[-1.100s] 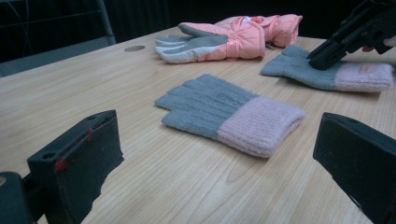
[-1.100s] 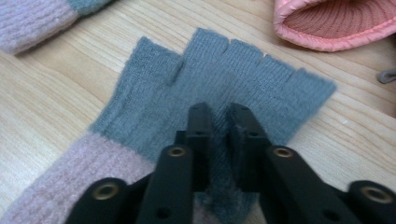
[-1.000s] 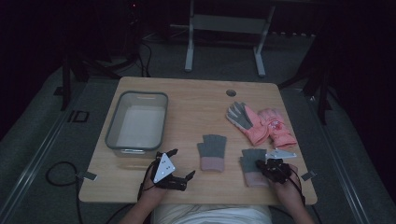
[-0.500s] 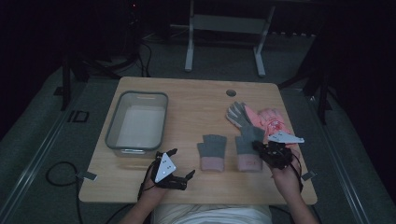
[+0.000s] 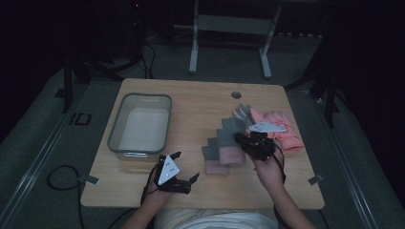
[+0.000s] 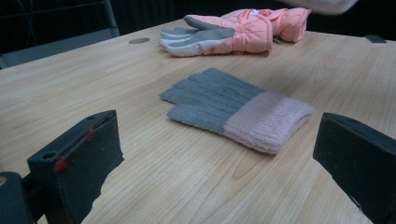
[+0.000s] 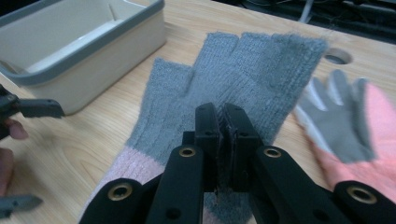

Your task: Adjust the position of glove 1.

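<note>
High view: at the near edge of the table (image 5: 143,191) the left gripper (image 5: 184,182) rests with its jaws wide apart and nothing between them; the left gripper view looks across bare wood at a grey knit glove (image 6: 236,108) with a pink cuff lying flat. To its right, the right gripper (image 5: 246,143) has its jaws pinched tight on the second grey glove (image 5: 230,133); the right gripper view shows the knit clamped between the two pads near the cuff, fingers pointing away (image 7: 233,88). This held glove hangs above the table, partly over the flat one (image 5: 213,157). Beyond, at the right, a pair of pink padded gloves (image 5: 279,131) lies in a heap; at the far left sits an empty plastic bin (image 5: 141,129). Judgement: the step in hand is carrying the gripped glove toward its mate, either to stack the pair or go on to the bin. Next move calls for keeping the pinch firm, lining up cuffs, and lowering before release; the free left gripper could steady the flat glove.
</note>
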Demonstrator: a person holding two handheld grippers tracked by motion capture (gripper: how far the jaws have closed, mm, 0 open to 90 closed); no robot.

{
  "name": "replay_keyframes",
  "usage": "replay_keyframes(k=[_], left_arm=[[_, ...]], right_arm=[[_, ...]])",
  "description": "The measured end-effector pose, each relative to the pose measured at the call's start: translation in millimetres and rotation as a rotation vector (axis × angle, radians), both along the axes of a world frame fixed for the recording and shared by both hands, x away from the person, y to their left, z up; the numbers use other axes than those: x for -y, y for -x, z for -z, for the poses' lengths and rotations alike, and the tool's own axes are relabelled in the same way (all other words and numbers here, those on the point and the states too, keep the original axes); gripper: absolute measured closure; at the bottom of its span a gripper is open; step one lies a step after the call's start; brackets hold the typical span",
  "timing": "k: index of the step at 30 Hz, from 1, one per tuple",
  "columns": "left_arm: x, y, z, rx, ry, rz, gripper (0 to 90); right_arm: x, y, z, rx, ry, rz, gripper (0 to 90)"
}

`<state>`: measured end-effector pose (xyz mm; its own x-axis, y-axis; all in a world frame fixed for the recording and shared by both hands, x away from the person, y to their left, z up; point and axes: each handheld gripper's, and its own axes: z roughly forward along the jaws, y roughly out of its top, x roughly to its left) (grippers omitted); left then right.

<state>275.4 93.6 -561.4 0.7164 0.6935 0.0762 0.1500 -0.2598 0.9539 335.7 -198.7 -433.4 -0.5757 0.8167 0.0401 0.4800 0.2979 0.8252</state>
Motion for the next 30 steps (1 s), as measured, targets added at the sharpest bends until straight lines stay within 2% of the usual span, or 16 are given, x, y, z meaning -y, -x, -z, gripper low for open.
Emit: replay_keyframes(k=[7,9,11,15,19,26,30], left_arm=[[0.8,0.0,-0.1,0.001,-0.007,0.001,0.6],[1.3,0.2,0.0,0.000,-0.009,-0.003,0.7],[2.5,-0.1,-0.1,0.003,-0.030,-0.016,0.7],[3.0,0.0,-0.1,0.003,-0.036,-0.014,0.7],[2.8,-1.2,-0.2,-0.006,-0.036,-0.007,0.6],[4.2,-2.5,-0.5,-0.022,-0.047,-0.013,0.7],[3.7,-5.1,-0.7,-0.046,-0.044,-0.004,0.7]], right_arm=[[-27.3,-10.3,29.9,-0.081,-0.001,0.000,85.4],[-30.7,-14.2,39.0,-0.117,-0.013,0.005,85.4],[-33.3,-18.1,47.6,-0.142,-0.017,0.010,85.4],[-36.1,-24.1,63.8,-0.179,0.006,0.011,85.3],[-36.7,-28.0,76.6,-0.220,0.005,0.013,85.3],[-35.6,-32.5,90.1,-0.249,0.026,0.024,84.8],[-37.5,-35.8,93.8,-0.255,0.036,0.008,84.3]])
